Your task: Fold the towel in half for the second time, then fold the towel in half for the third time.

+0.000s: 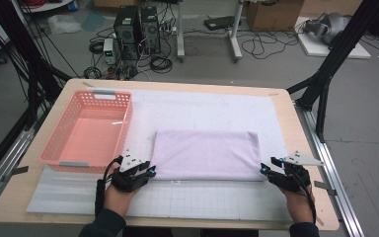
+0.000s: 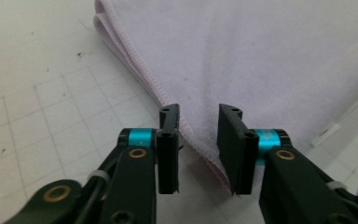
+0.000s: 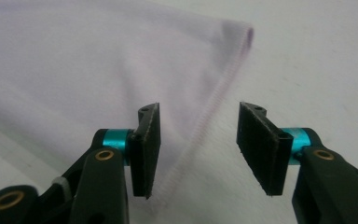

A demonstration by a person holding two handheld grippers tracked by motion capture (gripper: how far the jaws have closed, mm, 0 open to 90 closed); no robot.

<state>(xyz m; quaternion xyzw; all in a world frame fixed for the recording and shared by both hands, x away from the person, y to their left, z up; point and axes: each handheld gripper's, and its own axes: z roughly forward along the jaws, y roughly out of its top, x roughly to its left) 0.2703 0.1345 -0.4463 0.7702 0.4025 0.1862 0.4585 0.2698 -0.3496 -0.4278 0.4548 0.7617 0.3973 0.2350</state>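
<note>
A lilac towel, folded into a flat rectangle, lies on the white grid mat in the middle of the table. My left gripper sits at the towel's near left corner. In the left gripper view the jaws stand apart, with the stitched hem of the towel running between them and neither pad pressing on it. My right gripper is at the near right corner. Its jaws are wide apart over the towel's hemmed edge, and the cloth lies loose on the mat.
A pink plastic basket stands at the left of the table, close beside the towel. The mat's near strip is bare. Black frame posts rise at the table's right and left. Computers and cables are on the floor beyond.
</note>
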